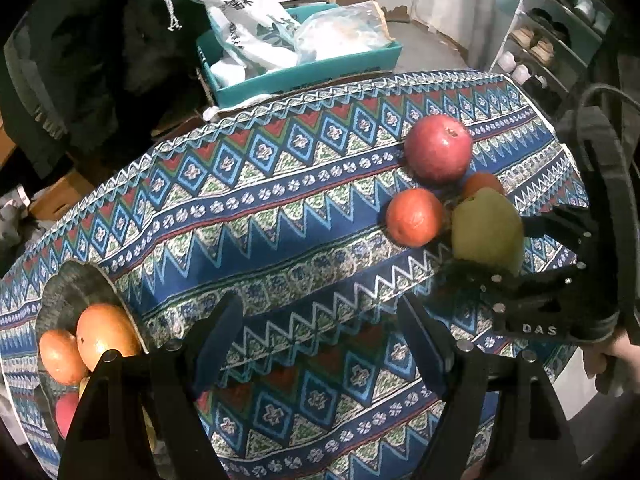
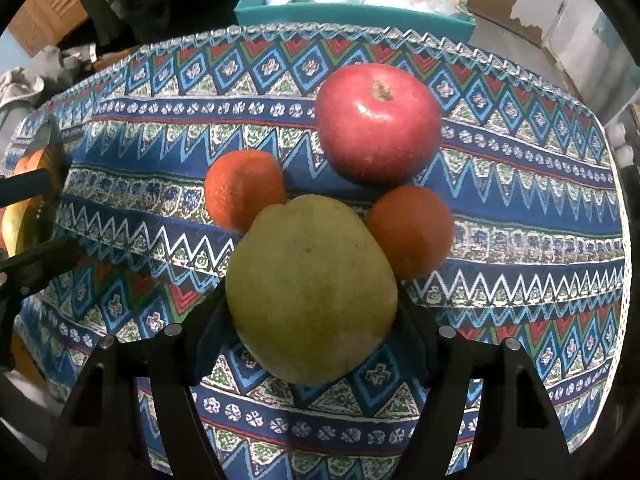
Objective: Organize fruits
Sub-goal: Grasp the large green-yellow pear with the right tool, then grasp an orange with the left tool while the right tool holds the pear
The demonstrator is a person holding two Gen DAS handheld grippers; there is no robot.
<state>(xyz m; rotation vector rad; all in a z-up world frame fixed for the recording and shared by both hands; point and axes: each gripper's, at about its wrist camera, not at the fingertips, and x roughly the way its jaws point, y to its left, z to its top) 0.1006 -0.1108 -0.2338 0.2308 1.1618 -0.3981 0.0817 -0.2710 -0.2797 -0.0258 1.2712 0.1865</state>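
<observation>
While the right hand-held gripper (image 2: 312, 320) stands clamped on the green pear (image 2: 310, 288), whose long axis runs near to far between its fingers, the bowl (image 1: 70, 288) of fruit lies far to the left on the desk (image 1: 280, 200). Beside that bowl hangs the left hand-held gripper (image 1: 320, 336), fingers apart and empty. Apple (image 2: 378, 122) and two oranges (image 2: 245, 188) wait just beyond the pear.

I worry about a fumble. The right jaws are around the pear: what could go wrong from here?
1. The pear is wide and round; the right gripper holds only its lower sides, so it may slip.
2. Both oranges sit against the pear, and the apple is close; lifting may set them rolling.
3. The bowl already holds fruit; the pear may not settle.
</observation>
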